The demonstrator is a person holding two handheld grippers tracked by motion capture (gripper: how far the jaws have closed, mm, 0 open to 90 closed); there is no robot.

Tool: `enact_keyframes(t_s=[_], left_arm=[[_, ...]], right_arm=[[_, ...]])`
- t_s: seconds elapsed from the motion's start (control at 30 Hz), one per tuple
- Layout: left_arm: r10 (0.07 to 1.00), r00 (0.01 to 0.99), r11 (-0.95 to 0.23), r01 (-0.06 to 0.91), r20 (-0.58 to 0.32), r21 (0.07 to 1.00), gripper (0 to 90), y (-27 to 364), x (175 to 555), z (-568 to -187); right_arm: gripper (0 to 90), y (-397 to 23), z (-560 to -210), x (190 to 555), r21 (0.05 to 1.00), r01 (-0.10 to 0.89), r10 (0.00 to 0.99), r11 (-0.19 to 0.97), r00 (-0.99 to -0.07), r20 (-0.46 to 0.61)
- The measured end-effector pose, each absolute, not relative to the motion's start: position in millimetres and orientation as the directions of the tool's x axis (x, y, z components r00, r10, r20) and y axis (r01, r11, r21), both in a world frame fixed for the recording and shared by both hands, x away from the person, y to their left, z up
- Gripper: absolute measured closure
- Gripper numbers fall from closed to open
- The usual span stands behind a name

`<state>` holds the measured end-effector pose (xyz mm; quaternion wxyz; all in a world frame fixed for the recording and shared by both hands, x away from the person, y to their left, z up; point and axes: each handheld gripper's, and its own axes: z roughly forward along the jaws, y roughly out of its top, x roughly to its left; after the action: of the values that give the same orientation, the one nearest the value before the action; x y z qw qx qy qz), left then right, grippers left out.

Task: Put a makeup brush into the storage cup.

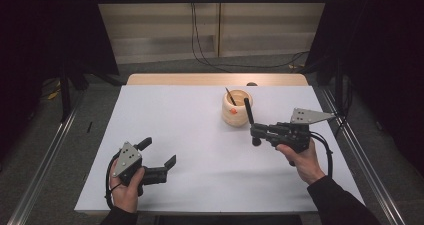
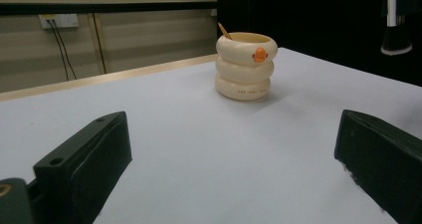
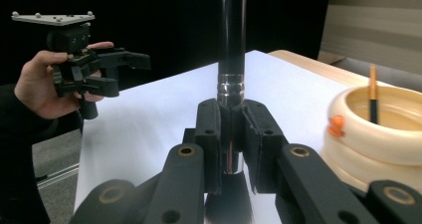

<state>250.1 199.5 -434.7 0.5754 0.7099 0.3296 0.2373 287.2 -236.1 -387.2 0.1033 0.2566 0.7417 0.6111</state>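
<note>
The right tongs point(image 3: 231, 134) are seen clamped on a black brush handle point(image 3: 233, 45), held upright just right of the cream holder point(image 1: 236, 108) at the far centre of the tabletop point(image 1: 200, 150). The left tongs point(image 1: 161, 155), wide open and empty, are held near left.

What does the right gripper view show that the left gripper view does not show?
Right gripper view: the right gripper shut on a black brush handle with a silver band, and farther off the left gripper in a hand.

Left gripper view: the left gripper's own jaws wide open, nothing between them, and a wall socket.

Both: the cream ringed cup with an orange duck bill, a stick inside it, and the white table.
</note>
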Motion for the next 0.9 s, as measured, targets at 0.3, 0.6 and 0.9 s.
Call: enact_keyframes(t_s=[0.3, 0.6, 0.9], left_arm=[[0.742, 0.669, -0.118, 0.197, -0.046, 0.973, 1.3, 199, 251, -435], [0.742, 0.669, -0.119, 0.198, -0.045, 0.973, 1.3, 200, 250, -435], [0.737, 0.674, -0.123, 0.198, -0.044, 0.972, 1.3, 200, 250, -435]], right_arm=[[78.1, -215, -384, 297, 0.959, 0.258, 0.464, 0.116, -0.868, 0.178], [78.1, -202, -387, 298, 0.960, 0.244, 0.430, 0.138, -0.888, 0.164], [78.1, -204, -384, 299, 0.942, 0.259, 0.423, 0.213, -0.894, 0.151]])
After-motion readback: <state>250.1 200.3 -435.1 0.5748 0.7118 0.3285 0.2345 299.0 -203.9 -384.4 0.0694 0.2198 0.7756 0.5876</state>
